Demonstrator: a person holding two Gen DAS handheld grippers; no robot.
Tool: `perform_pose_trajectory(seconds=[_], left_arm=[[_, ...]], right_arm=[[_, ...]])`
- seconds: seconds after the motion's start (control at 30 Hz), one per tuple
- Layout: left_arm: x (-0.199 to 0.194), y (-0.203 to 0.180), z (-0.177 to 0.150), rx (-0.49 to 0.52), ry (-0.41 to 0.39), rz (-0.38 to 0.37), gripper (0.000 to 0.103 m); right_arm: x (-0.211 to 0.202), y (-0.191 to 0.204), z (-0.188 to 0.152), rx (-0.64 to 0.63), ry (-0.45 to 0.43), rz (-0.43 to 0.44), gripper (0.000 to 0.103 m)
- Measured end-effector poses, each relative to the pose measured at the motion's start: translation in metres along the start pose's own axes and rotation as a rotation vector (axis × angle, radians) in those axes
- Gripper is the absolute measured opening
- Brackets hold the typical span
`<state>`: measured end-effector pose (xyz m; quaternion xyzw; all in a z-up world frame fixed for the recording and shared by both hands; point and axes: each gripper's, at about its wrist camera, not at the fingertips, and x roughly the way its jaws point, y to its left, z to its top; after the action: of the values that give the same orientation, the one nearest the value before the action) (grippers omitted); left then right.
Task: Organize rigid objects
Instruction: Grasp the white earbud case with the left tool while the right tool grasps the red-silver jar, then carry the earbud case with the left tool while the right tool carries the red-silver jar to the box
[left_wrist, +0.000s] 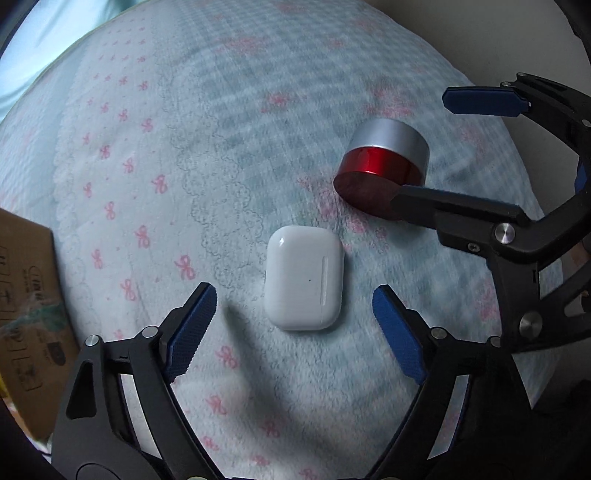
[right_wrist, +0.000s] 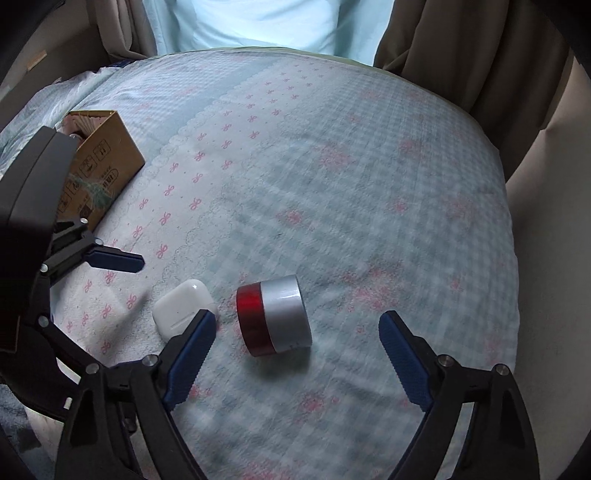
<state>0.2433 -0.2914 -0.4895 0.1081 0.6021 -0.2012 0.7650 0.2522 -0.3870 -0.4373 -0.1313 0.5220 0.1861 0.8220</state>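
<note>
A white earbud case (left_wrist: 303, 277) lies flat on the bed blanket. My left gripper (left_wrist: 294, 301) is open, with the case between its blue fingertips, apart from both. A red and silver cylinder (left_wrist: 384, 162) lies on its side to the right of the case. My right gripper (right_wrist: 297, 326) is open around the cylinder (right_wrist: 274, 314), not touching it. In the left wrist view the right gripper (left_wrist: 421, 151) reaches in from the right, its lower finger crossing the cylinder's red end. The case (right_wrist: 183, 306) sits just left of the right gripper's left finger.
An open cardboard box (right_wrist: 101, 158) with items inside stands on the blanket (right_wrist: 332, 166) at the far left; it also shows in the left wrist view (left_wrist: 26, 306). Curtains (right_wrist: 461, 48) and a wall lie beyond the bed's far and right edges.
</note>
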Motion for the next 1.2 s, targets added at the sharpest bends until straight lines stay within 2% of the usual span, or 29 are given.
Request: perform_pose_trajectory(seconds=[0.1, 0.17, 0.23, 0.3, 0.43, 0.5, 0.57, 0.9, 1.2], left_arm=[[0.010, -0.003, -0.001, 0.007, -0.016, 0.013, 0.080], [0.010, -0.006, -0.002, 0.031, -0.047, 0.028, 0.080], [0.010, -0.010, -0.004, 0.059, -0.066, 0.046, 0.075], [0.010, -0.016, -0.004, 0.077, -0.081, 0.055, 0.067], [0.012, -0.025, 0.000, 0.104, -0.081, 0.065, 0.056], [0.011, -0.029, 0.002, 0.108, -0.074, 0.067, 0.041], [0.009, -0.029, 0.006, 0.102, -0.064, 0.059, 0.041], [0.000, -0.015, 0.010, 0.057, -0.064, 0.025, 0.041], [-0.033, -0.005, 0.007, 0.006, -0.090, -0.019, 0.041]], right_arm=[[0.014, 0.002, -0.005, -0.006, -0.003, 0.020, 0.084], [0.023, 0.002, -0.008, -0.008, 0.003, 0.028, 0.074], [0.027, 0.002, -0.010, -0.012, -0.005, 0.028, 0.073], [0.030, 0.002, -0.012, -0.012, -0.011, 0.031, 0.073], [0.036, 0.001, -0.014, -0.016, -0.014, 0.024, 0.060], [0.037, 0.001, -0.014, -0.008, -0.022, 0.032, 0.056], [0.037, 0.003, -0.013, -0.007, -0.021, 0.055, 0.042], [0.031, 0.001, -0.005, 0.049, 0.011, 0.065, 0.038], [-0.007, 0.000, 0.004, 0.129, 0.000, 0.026, 0.038]])
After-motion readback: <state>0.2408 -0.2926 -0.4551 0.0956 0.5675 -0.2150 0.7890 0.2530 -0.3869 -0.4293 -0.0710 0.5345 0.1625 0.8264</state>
